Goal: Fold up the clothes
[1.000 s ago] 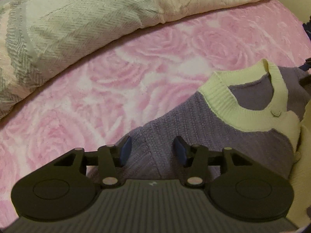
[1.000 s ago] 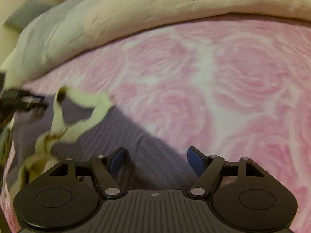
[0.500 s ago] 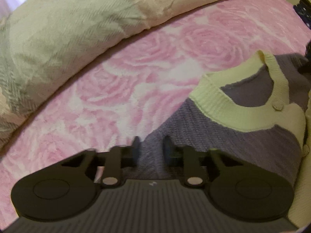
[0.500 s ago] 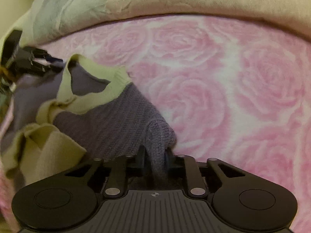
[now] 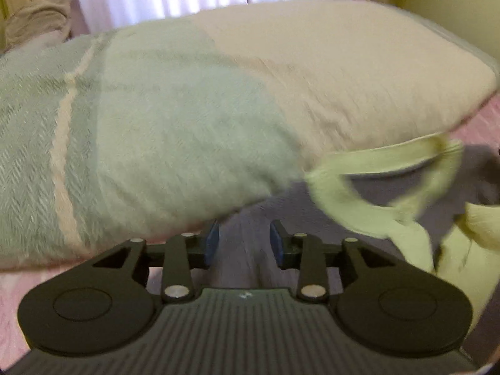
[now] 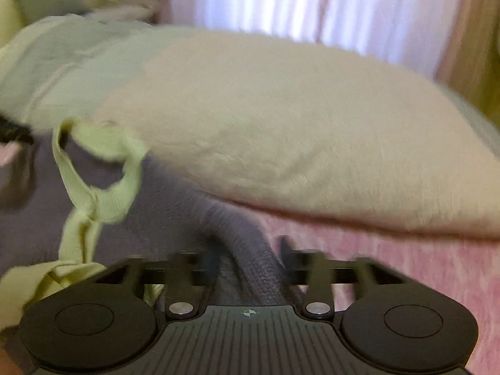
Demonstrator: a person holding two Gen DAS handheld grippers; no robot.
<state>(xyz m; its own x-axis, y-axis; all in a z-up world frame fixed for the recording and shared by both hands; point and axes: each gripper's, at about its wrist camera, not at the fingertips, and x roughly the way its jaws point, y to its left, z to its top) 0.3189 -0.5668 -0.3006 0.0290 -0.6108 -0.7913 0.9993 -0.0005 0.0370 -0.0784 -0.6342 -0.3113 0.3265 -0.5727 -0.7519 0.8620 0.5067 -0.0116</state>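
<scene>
A purple knit sweater (image 5: 384, 187) with a pale yellow-green collar (image 5: 343, 206) lies on the bed, up against the pillow. My left gripper (image 5: 243, 243) is open, its blue pads apart over flat purple knit at one shoulder. In the right wrist view the sweater (image 6: 175, 206) and its collar (image 6: 81, 187) are on the left. A raised fold of purple knit runs between the fingers of my right gripper (image 6: 248, 259). Its fingers are blurred and stand apart, open around the fold. The sweater's lower part is hidden under both grippers.
A big pillow, green and cream (image 5: 187, 125), lies across the bed just ahead of both grippers, also cream in the right wrist view (image 6: 281, 140). Pink rose-patterned bedding (image 6: 406, 265) spreads to the right. White curtains (image 6: 281, 3) hang behind.
Both grippers shut on the sweater's shoulders, carried it up the bed to the pillow, and their jaws now stand wider apart. The views tilted up, and the curtains show.
</scene>
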